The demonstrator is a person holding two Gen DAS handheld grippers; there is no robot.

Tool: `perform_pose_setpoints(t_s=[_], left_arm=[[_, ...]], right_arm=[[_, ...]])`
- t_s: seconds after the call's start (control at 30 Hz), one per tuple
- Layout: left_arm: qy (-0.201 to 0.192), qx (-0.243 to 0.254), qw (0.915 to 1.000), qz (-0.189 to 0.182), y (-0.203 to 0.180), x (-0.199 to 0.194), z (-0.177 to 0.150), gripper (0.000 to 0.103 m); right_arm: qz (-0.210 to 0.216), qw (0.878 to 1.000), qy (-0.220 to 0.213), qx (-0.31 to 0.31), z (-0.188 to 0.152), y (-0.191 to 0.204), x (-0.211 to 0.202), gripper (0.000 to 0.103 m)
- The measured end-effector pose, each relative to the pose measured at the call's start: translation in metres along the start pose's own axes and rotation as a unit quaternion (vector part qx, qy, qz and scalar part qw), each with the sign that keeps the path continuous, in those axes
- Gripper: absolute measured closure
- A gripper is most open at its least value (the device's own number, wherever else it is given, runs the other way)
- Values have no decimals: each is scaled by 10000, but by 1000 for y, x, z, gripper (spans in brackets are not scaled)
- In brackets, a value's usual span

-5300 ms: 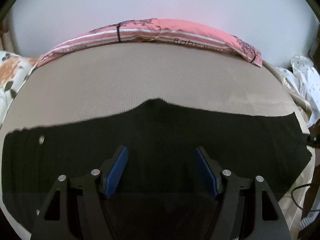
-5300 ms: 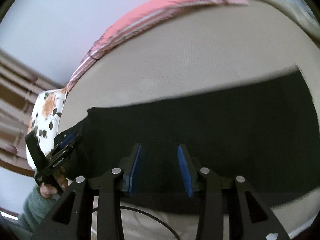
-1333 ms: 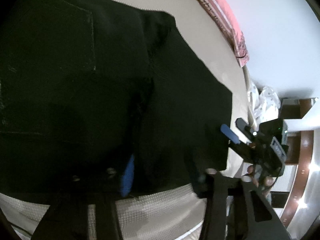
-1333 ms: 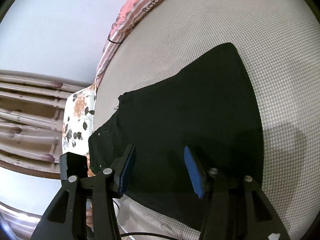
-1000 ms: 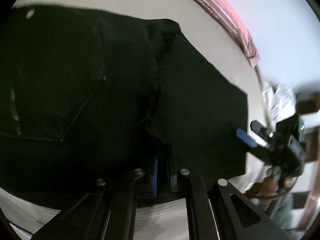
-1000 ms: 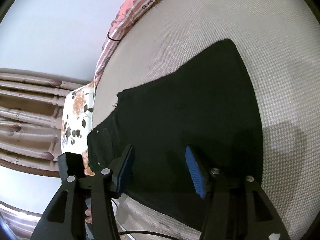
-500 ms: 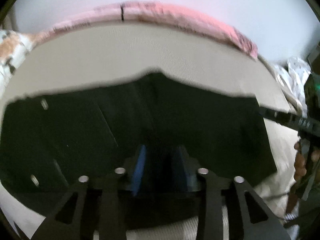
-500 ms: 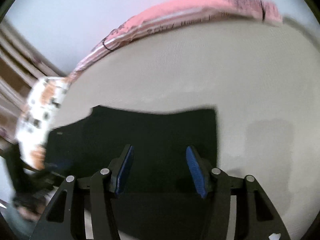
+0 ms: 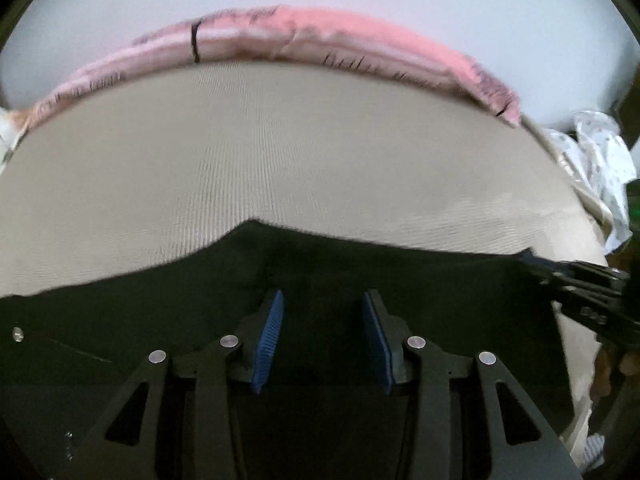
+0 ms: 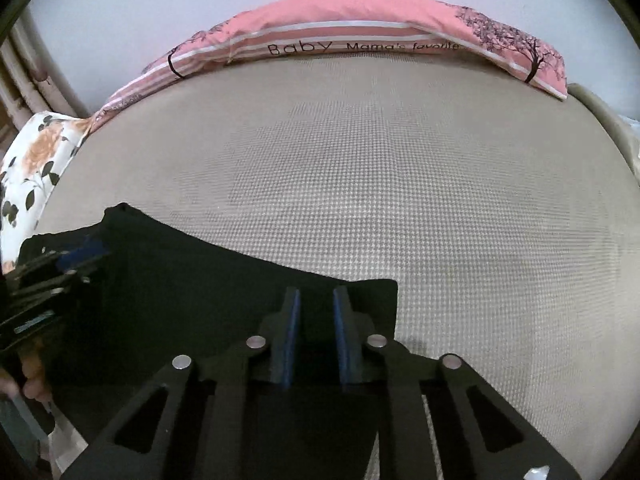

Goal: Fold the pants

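The black pants [image 9: 320, 264] lie flat along the near edge of a beige textured mattress [image 9: 280, 152]. My left gripper [image 9: 323, 300] is open over the pants' middle, with a gap between its blue pads. My right gripper [image 10: 316, 296] is over the pants' right end [image 10: 360, 292], its blue pads close together but still apart; whether cloth lies between them is hidden. The right gripper also shows at the pants' right edge in the left wrist view [image 9: 580, 284], and the left gripper shows at the left in the right wrist view [image 10: 52, 276].
A pink striped pillow [image 10: 360, 40] runs along the mattress's far edge against a white wall. A floral cushion [image 10: 32, 160] sits at the left, and white patterned cloth [image 9: 600, 160] at the right. The mattress [image 10: 400, 180] stretches beyond the pants.
The left gripper shut on the pants a second ago, then swung level and reopened. The right gripper's pads have narrowed from wide apart, and it has moved over the pants' right end.
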State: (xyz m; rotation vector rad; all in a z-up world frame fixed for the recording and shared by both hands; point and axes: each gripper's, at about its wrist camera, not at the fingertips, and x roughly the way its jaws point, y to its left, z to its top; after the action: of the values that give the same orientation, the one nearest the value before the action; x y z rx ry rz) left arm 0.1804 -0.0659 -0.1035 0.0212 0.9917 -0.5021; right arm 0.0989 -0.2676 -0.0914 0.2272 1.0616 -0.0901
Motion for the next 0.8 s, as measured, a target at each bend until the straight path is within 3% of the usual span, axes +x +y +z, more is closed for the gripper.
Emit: perform_pose_setpoints(t_s=[0.23,0.4,0.6,0.8], left_arm=[[36,395,9991,132,-2,-5,-8,60],[153,495,9986,70,2,-31,-42,60],[412,453,9981,-6,8,-52,-80,54],[268,184,9994,66,23,-86,-104,54]], right_arm=[[68,10000,61,34,-3,0,-7,88],[309,9992,223,105,-23,1,-22,86],[368,9982,463,49,-67,4,-38,86],[421,9972,609,-119,-90,18,-48,81]])
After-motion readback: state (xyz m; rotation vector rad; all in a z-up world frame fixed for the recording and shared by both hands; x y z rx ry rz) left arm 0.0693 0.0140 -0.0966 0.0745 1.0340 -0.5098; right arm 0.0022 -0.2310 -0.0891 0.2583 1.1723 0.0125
